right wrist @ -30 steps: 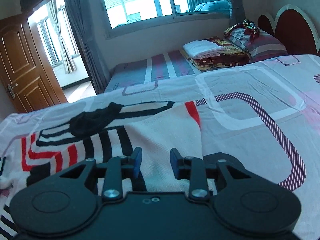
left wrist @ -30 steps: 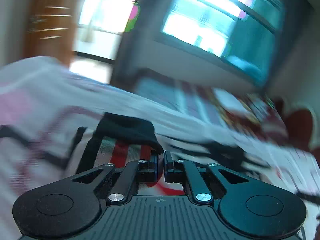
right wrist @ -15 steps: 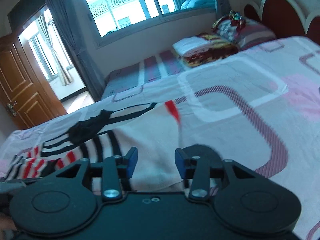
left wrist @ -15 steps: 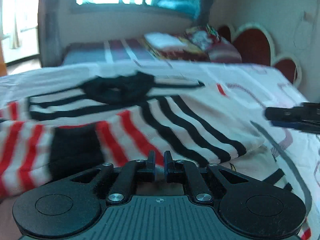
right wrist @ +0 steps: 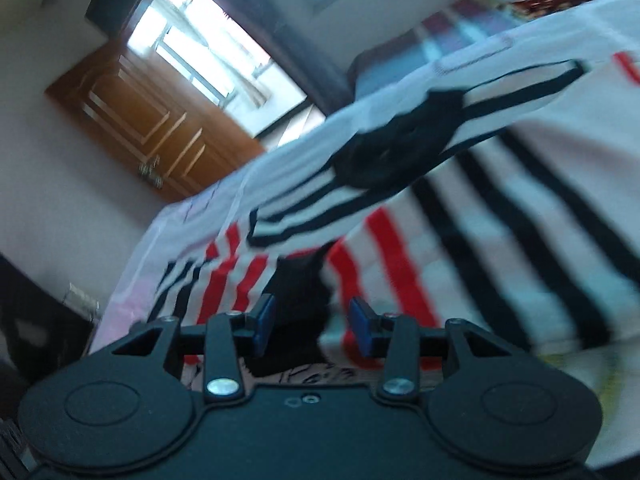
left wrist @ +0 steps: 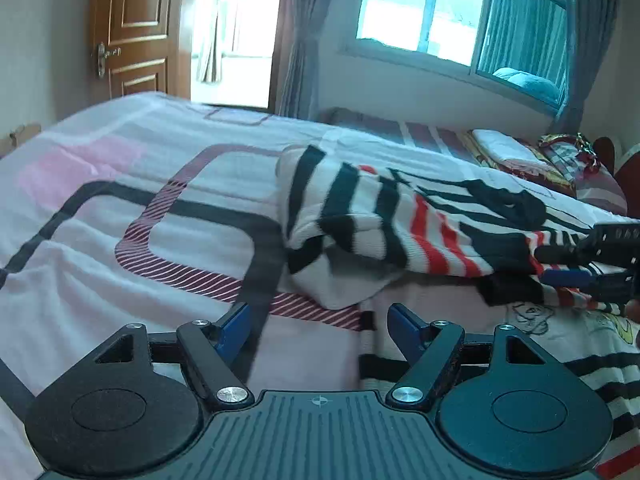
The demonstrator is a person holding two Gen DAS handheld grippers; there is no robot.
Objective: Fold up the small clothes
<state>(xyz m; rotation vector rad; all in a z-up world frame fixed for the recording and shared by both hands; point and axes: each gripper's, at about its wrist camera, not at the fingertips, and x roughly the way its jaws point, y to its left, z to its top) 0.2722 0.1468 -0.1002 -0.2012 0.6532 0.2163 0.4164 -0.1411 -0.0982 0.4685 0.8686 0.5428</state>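
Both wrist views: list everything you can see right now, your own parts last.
striped sweater: one, white with black and red stripes and a black collar, lying bunched on the bed
bedspread: one, white and pink with dark looping lines, covering the bed
folded bedding: one pile, white and red patterned, far end of the second bed
door: one, brown wood, far wall
window: one, bright, with grey curtains
left gripper: one, black with blue pads, jaws opening, nothing between them
right gripper: one, black with blue pads, jaws apart over the sweater's black patch
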